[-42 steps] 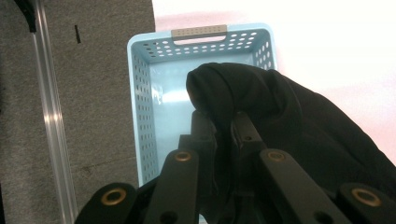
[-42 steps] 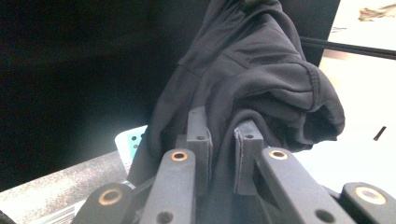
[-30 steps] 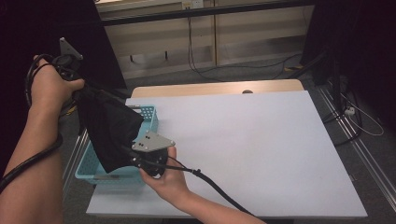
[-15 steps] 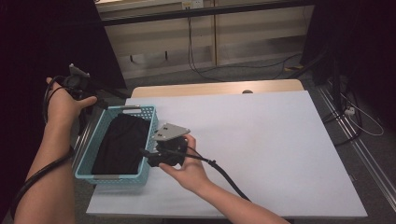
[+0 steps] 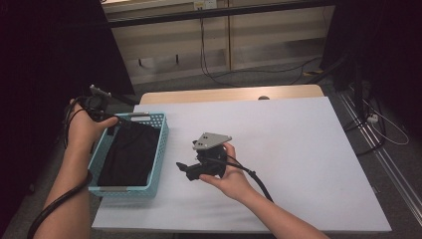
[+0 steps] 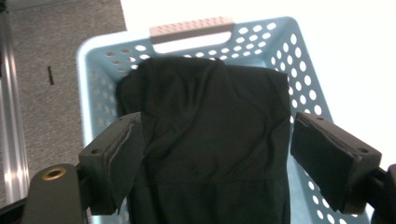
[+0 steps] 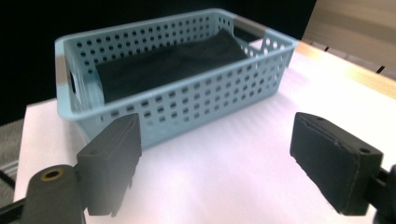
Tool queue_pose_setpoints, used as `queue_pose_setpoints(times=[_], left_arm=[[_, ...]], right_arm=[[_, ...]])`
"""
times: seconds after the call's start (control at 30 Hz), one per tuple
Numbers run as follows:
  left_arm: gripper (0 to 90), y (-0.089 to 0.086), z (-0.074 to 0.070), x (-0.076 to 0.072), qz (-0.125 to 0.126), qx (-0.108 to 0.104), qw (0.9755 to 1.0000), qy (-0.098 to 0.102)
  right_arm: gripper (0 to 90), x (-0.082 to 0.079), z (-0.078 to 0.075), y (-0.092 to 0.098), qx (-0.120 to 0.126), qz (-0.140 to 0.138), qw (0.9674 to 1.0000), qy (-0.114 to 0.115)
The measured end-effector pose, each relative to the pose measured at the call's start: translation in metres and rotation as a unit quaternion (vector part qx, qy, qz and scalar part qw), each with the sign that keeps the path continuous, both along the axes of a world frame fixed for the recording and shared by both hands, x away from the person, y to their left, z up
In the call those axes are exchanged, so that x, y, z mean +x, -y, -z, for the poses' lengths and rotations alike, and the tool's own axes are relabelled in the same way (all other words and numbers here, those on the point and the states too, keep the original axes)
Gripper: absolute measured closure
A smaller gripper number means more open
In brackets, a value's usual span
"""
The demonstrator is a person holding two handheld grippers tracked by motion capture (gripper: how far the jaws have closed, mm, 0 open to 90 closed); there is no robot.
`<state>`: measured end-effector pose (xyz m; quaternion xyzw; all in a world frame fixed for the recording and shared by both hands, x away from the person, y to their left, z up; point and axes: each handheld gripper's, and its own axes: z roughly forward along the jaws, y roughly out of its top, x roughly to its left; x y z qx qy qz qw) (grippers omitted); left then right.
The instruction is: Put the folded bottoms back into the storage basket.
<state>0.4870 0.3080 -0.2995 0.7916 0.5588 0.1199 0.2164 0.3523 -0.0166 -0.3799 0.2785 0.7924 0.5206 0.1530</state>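
A light blue perforated basket (image 5: pixel 158 149) stands at the table's left edge, and a black cloth (image 5: pixel 128 154) lies loosely folded inside it. My left gripper (image 5: pixel 125 120) hovers over the basket's far end. Its jaws have just been opening and now stand wide. In the left gripper view, my left gripper (image 6: pixel 215 126) is open above the cloth (image 6: pixel 210 140), which lies flat in the basket (image 6: pixel 299 65) untouched by the pads. My right gripper (image 5: pixel 185 169) sits low over the table just right of the basket, pointing at it. In the right gripper view, my right gripper (image 7: pixel 215 123) has just opened, with nothing between its jaws, and faces the basket (image 7: pixel 187 98).
The white table top (image 5: pixel 298 149) stretches to the right of the basket, with a wooden strip (image 5: pixel 224 94) along its far edge. Cables lie on the floor (image 5: pixel 378 119) to the right. A metal rail (image 6: pixel 11 116) runs along the floor left of the basket.
A second ago both grippers held the black cloth up over the basket. Both have let go, and the cloth now lies in the basket. The left gripper sank; the right drew away rightward.
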Motion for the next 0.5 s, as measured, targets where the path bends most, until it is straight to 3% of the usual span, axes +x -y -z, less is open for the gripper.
queue_pose_setpoints(times=[0.17,0.3,0.37,0.5], left_arm=[[17.9,0.007,0.01,-0.002,0.011,-0.008,0.9999,-0.001],[21.5,0.007,0.02,-0.005,0.011,-0.019,0.9997,0.005],[32.9,0.007,0.027,-0.009,0.003,-0.022,0.9998,0.001],[59.5,0.005,0.043,-0.012,0.0,0.003,0.9999,-0.015]], right_arm=[[15.5,0.002,0.01,0.01,-0.035,-0.011,0.9992,-0.016],[15.5,0.003,0.017,0.019,-0.036,-0.016,0.9987,-0.032],[15.5,0.003,0.02,0.024,-0.036,-0.012,0.9986,-0.036],[15.8,0.002,0.027,0.033,-0.034,-0.005,0.9984,-0.044]])
